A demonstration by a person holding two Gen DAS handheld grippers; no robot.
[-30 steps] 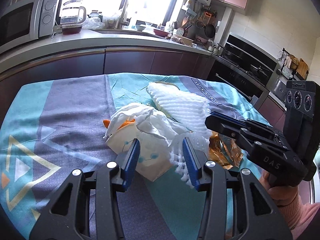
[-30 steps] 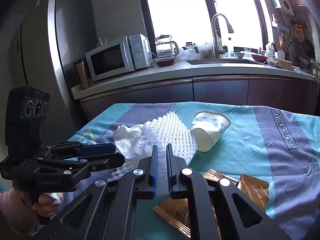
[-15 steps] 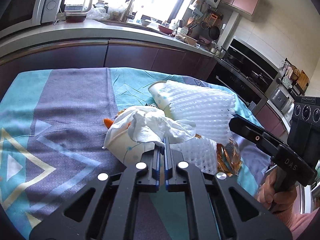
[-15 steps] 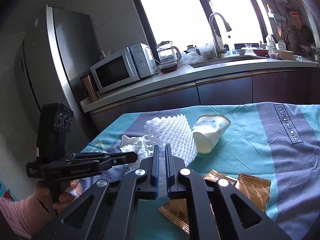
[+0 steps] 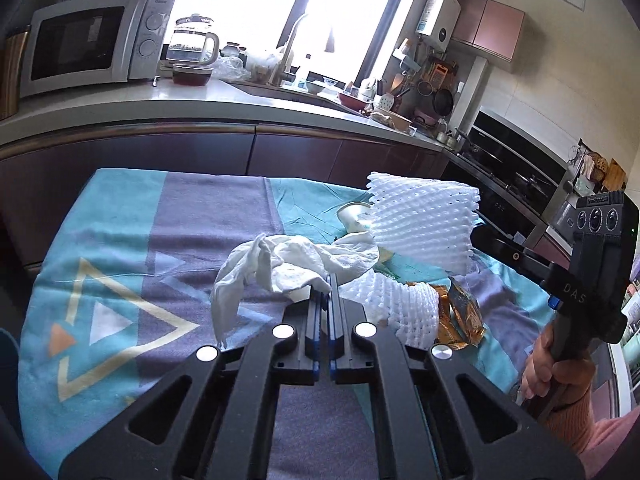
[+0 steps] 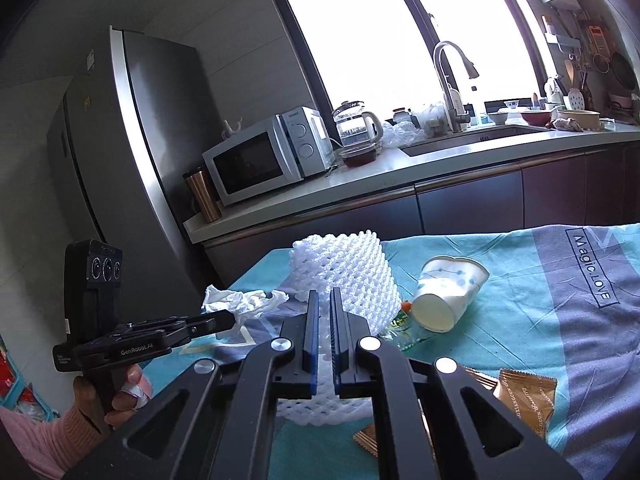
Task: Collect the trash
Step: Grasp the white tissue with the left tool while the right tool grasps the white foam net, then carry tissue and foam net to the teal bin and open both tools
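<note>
Left wrist view: left gripper (image 5: 328, 280) pinches the crumpled tissue (image 5: 288, 264), right gripper (image 6: 325, 300) clamps the foam net (image 6: 344, 272) beside the paper cup (image 6: 444, 300); next, probably binning.

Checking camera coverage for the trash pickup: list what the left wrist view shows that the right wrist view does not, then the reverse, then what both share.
Only the left wrist view: the oven set into the side counter, and the yellow triangle pattern on the tablecloth.

Only the right wrist view: the refrigerator and the "Magic LOVE" lettering.

Both: the white foam net, crumpled tissue, paper cup, gold wrappers and microwave.
</note>
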